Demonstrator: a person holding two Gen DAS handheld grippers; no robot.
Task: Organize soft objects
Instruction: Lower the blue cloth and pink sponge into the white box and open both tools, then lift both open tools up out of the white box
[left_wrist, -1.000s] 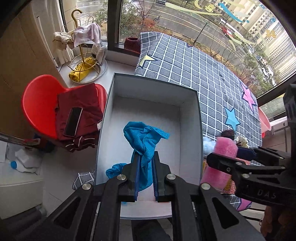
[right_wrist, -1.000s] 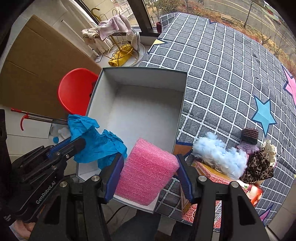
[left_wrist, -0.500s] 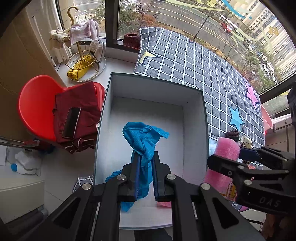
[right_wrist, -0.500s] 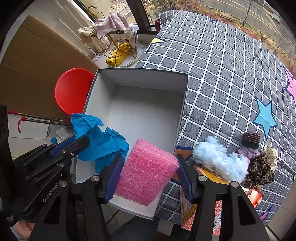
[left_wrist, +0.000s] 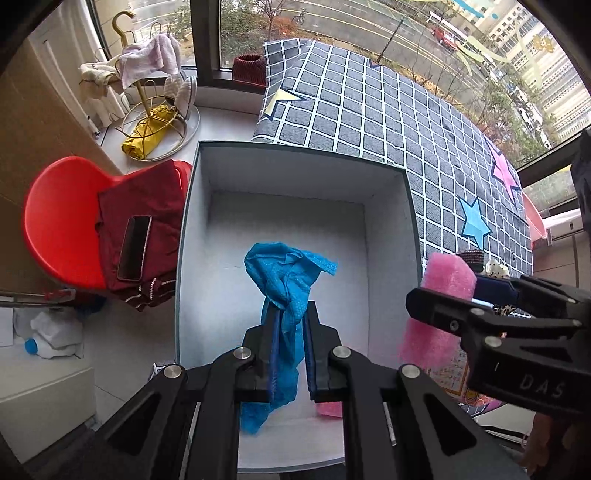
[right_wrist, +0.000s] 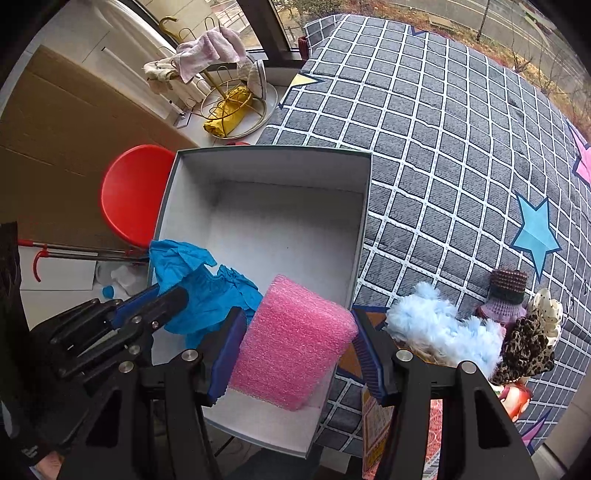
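A white open box (left_wrist: 384, 192) (right_wrist: 266, 173) stands on the checked cloth. My left gripper (left_wrist: 290, 332) is shut on a blue cloth (left_wrist: 288, 280) and holds it above the box's near half; the cloth also shows in the right wrist view (right_wrist: 207, 291). My right gripper (right_wrist: 295, 343) is shut on a pink foam block (right_wrist: 291, 339) and holds it over the box's near right corner. The block shows in the left wrist view (left_wrist: 443, 280) beside the box's right wall. The box floor is bare.
A light blue fluffy piece (right_wrist: 439, 328), a knitted brown item (right_wrist: 506, 291) and a leopard-print scrunchie (right_wrist: 528, 339) lie right of the box. A red chair (left_wrist: 55, 221) with a dark red garment and a phone (left_wrist: 135, 247) stands left. A gold rack (left_wrist: 147, 110) with towels stands behind.
Both grippers have risen and drawn back a little with their loads, so the box looks smaller and farther. The blue cloth and pink block stay gripped.
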